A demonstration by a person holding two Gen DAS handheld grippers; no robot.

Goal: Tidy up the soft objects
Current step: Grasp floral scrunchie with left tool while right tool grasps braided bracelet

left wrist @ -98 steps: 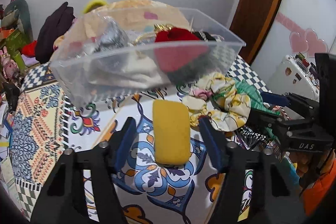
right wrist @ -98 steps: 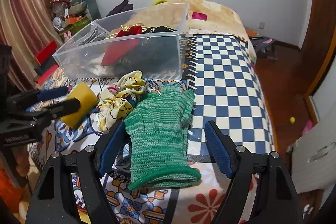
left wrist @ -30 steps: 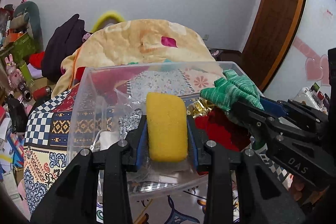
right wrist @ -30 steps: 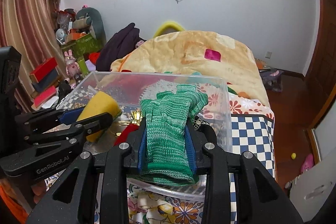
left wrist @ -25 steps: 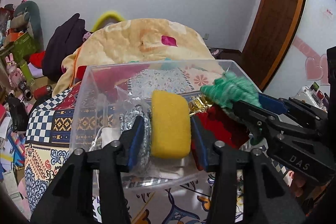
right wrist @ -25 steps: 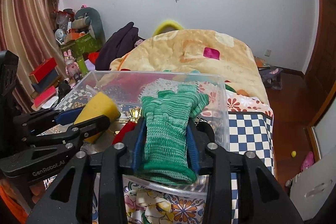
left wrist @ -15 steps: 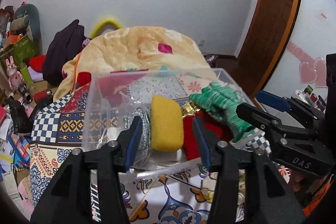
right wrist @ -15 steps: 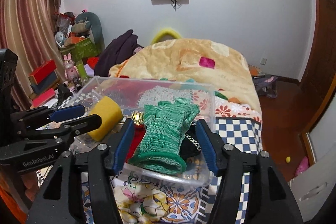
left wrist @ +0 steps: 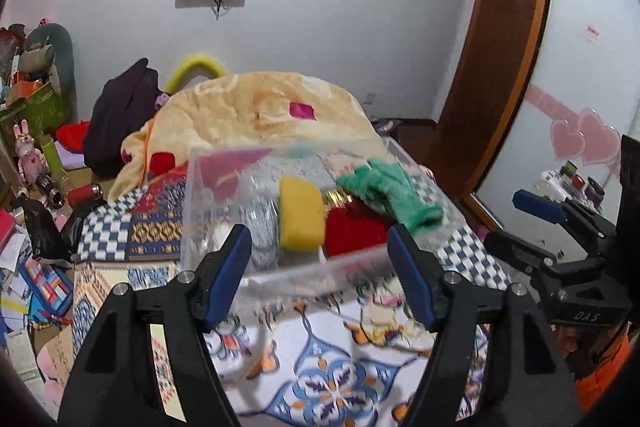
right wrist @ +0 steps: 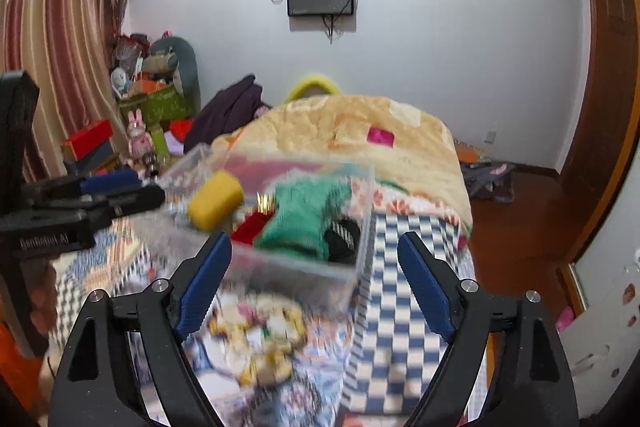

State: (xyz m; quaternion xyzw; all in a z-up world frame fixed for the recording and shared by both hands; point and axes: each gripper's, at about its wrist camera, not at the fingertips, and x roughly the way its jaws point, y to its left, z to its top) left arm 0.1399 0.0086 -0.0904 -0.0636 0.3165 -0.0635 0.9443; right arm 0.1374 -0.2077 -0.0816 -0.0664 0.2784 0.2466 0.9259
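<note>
Both tongs, left gripper [left wrist: 320, 269] and right gripper [right wrist: 314, 277], stood wide and empty. The flowery scrunchie [right wrist: 266, 331] looked squishy; pinching its puffy middle seemed best.

even, fairly bright indoor light with soft shadows. both fisheye views bend the door frame [left wrist: 492, 75] and curtain [right wrist: 60, 39] at the edges, with dark corners. motion blur smears the clear bin [right wrist: 280, 259] and patterned bedspread [left wrist: 320, 379]; the wall behind stays sharper.
</note>
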